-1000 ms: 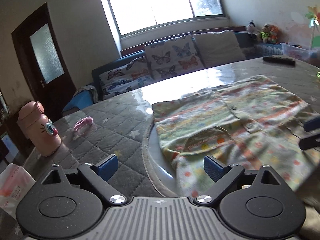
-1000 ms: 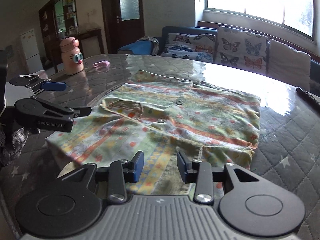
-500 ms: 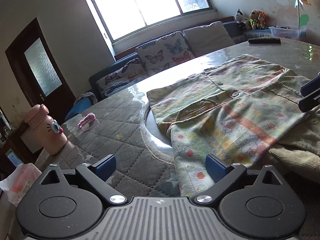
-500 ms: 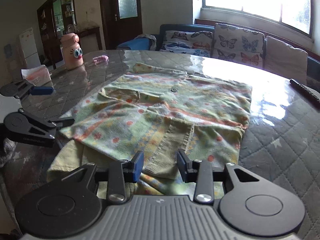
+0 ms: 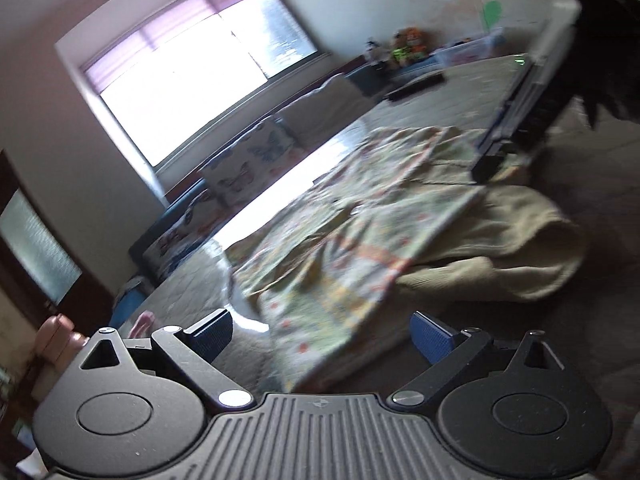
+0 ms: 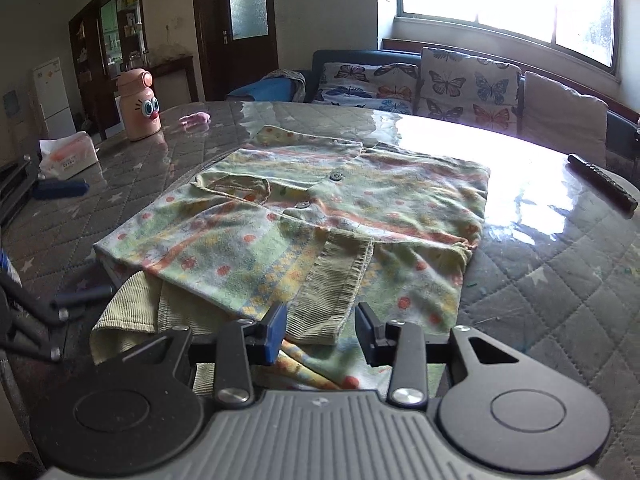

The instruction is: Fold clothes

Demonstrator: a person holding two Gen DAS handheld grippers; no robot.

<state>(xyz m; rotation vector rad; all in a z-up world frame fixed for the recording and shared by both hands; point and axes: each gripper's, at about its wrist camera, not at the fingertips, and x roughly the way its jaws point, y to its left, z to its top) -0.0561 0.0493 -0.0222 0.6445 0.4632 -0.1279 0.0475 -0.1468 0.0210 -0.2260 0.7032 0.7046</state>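
Seen from the right wrist view, a white tissue pack sits at the far left edge of the frame and a pink cartoon-faced bottle stands in the upper left, both kept well apart from the work so the middle of the quilted table is free for folding. At centre lies the patterned shirt, spread flat and buttoned, with one ribbed cuff already turned in over its front and another ribbed fold poking out at the lower left; it appears partly folded, sleeves brought inward. The right gripper hovers at the shirt's near hem, its blue pads set at a moderate gap astride the cuff's end without pressing on it, likely poised to pinch that edge. A dark remote rests at the right edge, near the glare from the window. In the blurred, tilted left wrist view, the left gripper stands with its jaws wide and empty over the shirt's corner, seemingly lining up for a matching grip, while the right gripper's dark fingers show in the upper right.
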